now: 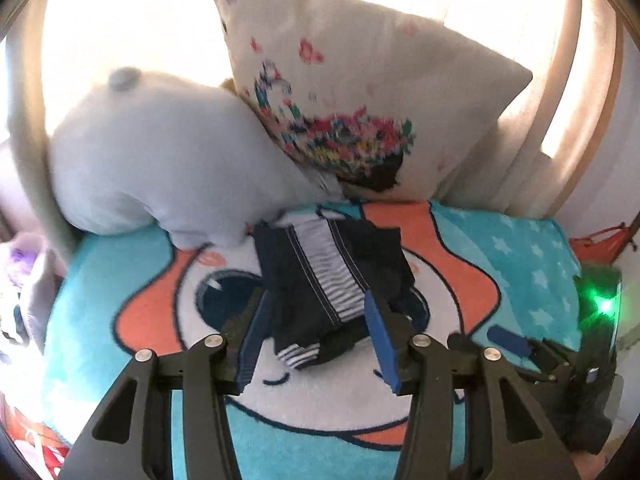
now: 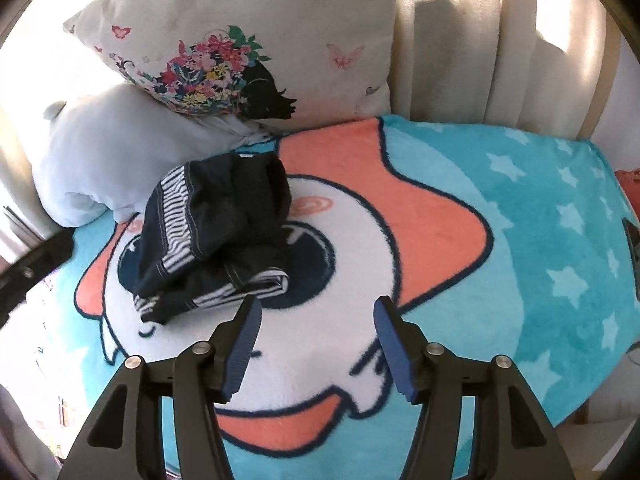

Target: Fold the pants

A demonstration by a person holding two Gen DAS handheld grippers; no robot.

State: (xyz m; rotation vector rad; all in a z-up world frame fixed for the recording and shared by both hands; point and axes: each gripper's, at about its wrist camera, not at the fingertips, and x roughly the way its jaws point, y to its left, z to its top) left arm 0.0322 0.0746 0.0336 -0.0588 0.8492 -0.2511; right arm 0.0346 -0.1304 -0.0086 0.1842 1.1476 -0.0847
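Note:
Dark navy pants (image 1: 332, 280) with black-and-white striped side panels lie folded in a small bundle on a cartoon blanket (image 1: 120, 280). They also show in the right wrist view (image 2: 216, 228), left of centre. My left gripper (image 1: 316, 316) is open, its blue pads on either side of the bundle's near end, above it. My right gripper (image 2: 316, 320) is open and empty, just right of and in front of the bundle. The right gripper's blue pad also shows at the right of the left wrist view (image 1: 508, 340).
A floral cream pillow (image 2: 256, 40) leans on a pale blue pillow (image 2: 100, 152) behind the pants. The blanket (image 2: 520, 220) is teal with stars to the right. Cream curtains (image 2: 448, 40) hang behind. Loose clothes (image 1: 24, 280) lie at far left.

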